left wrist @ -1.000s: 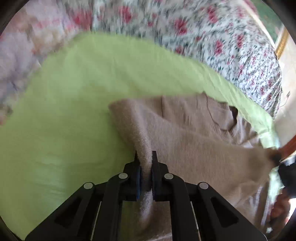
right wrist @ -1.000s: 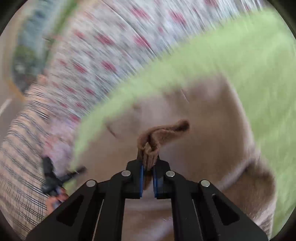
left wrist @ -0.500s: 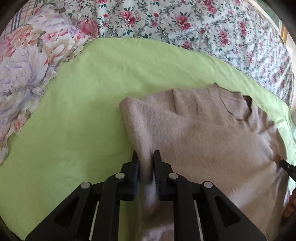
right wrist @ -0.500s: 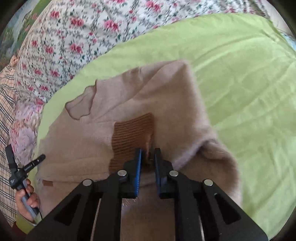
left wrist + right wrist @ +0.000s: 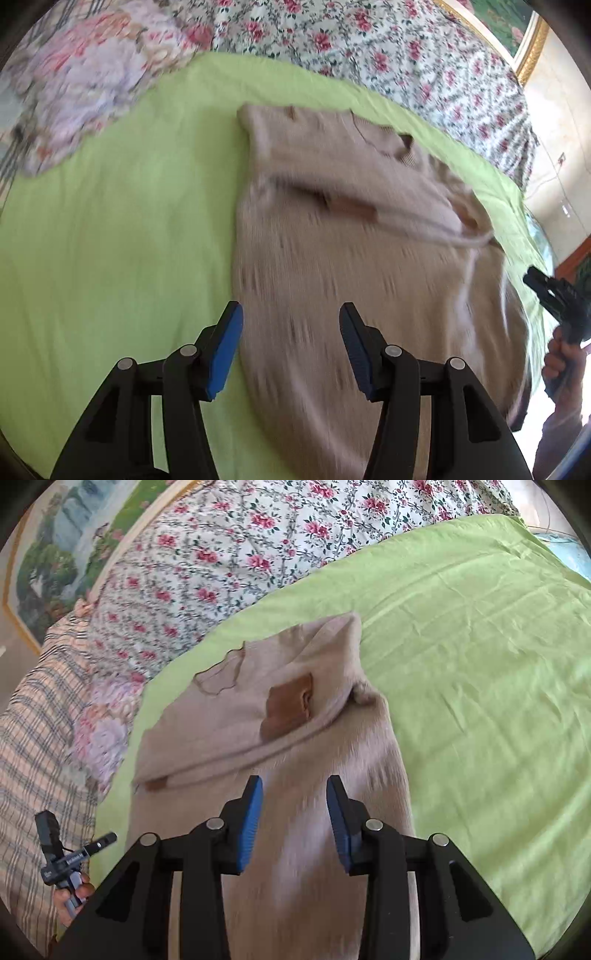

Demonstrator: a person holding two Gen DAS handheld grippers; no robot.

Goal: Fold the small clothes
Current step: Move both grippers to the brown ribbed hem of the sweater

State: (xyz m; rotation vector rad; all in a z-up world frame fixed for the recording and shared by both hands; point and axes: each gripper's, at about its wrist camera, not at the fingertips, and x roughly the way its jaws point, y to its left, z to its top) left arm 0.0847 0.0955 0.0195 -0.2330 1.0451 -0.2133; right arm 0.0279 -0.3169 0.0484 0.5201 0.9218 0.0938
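Observation:
A beige knitted sweater (image 5: 332, 229) lies on the green sheet (image 5: 110, 229), both sleeves folded across its chest. A brown ribbed cuff (image 5: 290, 705) rests near its middle. My left gripper (image 5: 290, 325) hovers over the sweater's lower left part; its jaws are opening and nothing is between them. In the right wrist view my right gripper (image 5: 294, 805) hangs above the sweater (image 5: 314, 775) body, jaws opening too, with no cloth pinched. Each view shows the other gripper at its edge, held in a hand: the right gripper (image 5: 554, 295) and the left gripper (image 5: 66, 856).
A floral quilt (image 5: 240, 554) and a pink flowered pillow (image 5: 85, 85) border the far side of the green sheet (image 5: 480, 664). A plaid cloth (image 5: 33, 738) lies at the left. A framed picture (image 5: 62, 542) hangs on the wall behind.
Both grippers let go of the sleeves they pinched and pulled back toward the sweater's hem. The sleeves now lie folded across the chest, and both sets of jaws stand apart.

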